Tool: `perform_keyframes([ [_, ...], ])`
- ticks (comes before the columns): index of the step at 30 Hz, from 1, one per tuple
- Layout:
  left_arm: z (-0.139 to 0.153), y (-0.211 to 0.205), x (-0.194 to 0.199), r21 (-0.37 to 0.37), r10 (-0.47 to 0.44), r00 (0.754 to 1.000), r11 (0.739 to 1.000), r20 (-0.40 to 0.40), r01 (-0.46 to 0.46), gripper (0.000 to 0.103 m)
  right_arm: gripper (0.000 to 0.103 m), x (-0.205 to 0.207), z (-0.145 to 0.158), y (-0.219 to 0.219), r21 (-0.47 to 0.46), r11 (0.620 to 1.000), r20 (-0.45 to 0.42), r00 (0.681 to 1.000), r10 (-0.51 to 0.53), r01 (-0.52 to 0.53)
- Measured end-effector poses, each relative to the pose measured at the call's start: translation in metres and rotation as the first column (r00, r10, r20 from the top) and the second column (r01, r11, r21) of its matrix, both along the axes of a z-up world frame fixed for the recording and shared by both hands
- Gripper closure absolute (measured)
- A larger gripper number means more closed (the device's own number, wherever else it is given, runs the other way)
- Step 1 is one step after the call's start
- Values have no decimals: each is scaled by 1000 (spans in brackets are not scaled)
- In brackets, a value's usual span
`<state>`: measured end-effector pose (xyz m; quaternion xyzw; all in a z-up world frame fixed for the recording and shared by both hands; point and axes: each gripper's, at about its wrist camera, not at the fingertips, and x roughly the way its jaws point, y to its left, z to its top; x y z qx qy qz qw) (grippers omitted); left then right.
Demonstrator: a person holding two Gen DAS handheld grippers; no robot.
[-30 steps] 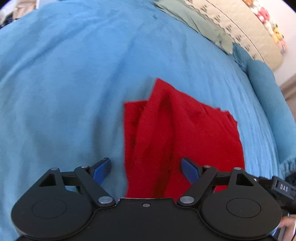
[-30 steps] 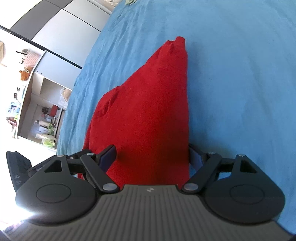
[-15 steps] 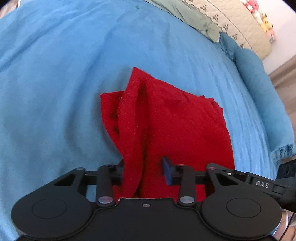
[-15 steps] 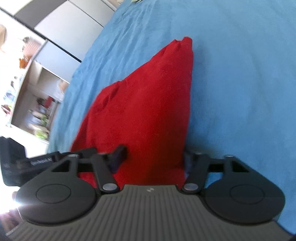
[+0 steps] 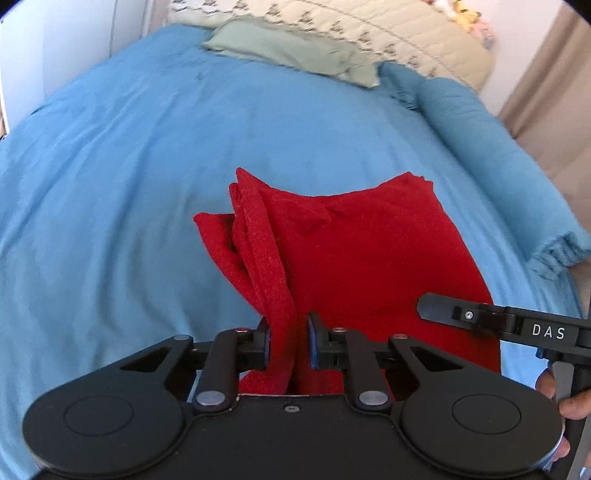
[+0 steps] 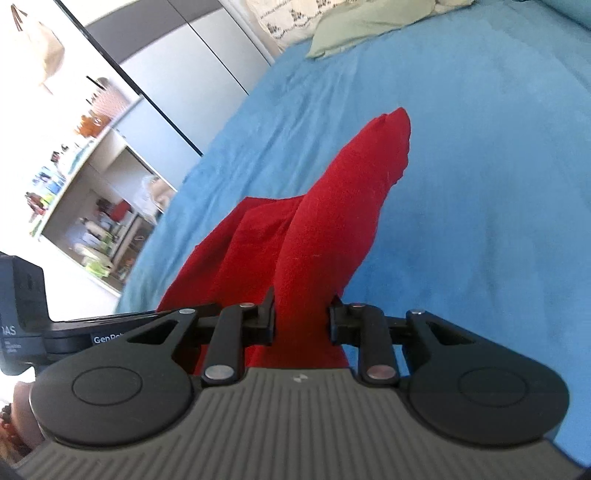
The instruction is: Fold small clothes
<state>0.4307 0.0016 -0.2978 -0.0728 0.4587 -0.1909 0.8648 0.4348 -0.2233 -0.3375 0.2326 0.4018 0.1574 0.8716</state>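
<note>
A red cloth (image 5: 362, 251) lies partly folded on the blue bedspread (image 5: 110, 184). My left gripper (image 5: 290, 343) is shut on a bunched near edge of the red cloth, which rises in a ridge from the jaws. My right gripper (image 6: 301, 321) is shut on the other near edge of the red cloth (image 6: 332, 229), and the fabric stretches away from it to a far corner on the bed. The right gripper's body shows at the right edge of the left wrist view (image 5: 517, 328).
A pale green cloth (image 5: 295, 51) and a cream patterned pillow (image 5: 369, 26) lie at the far end of the bed. A rolled blue blanket (image 5: 498, 147) runs along the right side. Shelves with small items (image 6: 92, 221) and a wardrobe stand left of the bed.
Both grippers closed on the near edge of the red cloth and lifted it. The fabric now bunches up between the jaws and the far part has drawn toward me.
</note>
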Motion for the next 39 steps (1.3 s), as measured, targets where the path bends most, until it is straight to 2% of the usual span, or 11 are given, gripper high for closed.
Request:
perform_keyframes([
  [7,-3,-56,-68,-8,-56,998,998,-36,56,83,63,-67,17,-56,-15,1000,-63,998,-9,8],
  [13,-55,-91,-93,41,-76,992,996,-100,80,82,63,-106,-27,-93,-60,998,-140,990,-11,3],
  [16,-64,-95,-97,90,-87,994,992,-61,92,71,61,-116,-50,-103,-82,997,-137,991,-8,-3],
  [18,-66,-93,-101,115,-87,995,989,-57,94,46,53,-119,-56,-106,-82,997,-143,990,-18,6],
  [20,-65,-97,-103,171,-79,996,981,-52,87,32,29,-123,-58,-110,-94,995,-166,985,-56,41],
  [21,-63,-100,-101,194,-77,996,977,-44,84,28,22,-124,-58,-111,-101,993,-179,981,-74,56],
  [23,-53,-101,-106,251,-76,997,965,-20,78,27,16,-131,-50,-115,-112,990,-177,978,-107,88],
  [26,-33,-104,-121,328,-86,995,942,45,66,17,9,-148,-31,-116,-161,982,-146,981,-124,100],
  [30,-7,-102,-153,347,-158,979,932,130,104,7,5,-165,-10,-94,-273,959,-134,985,-113,73],
  [35,-20,-124,-174,343,-304,948,904,98,255,7,2,-190,-10,-75,-354,935,-144,986,-78,23],
  [39,-56,-123,-169,299,-259,966,921,-7,249,7,2,-197,-33,-70,-349,937,-199,974,-104,29],
])
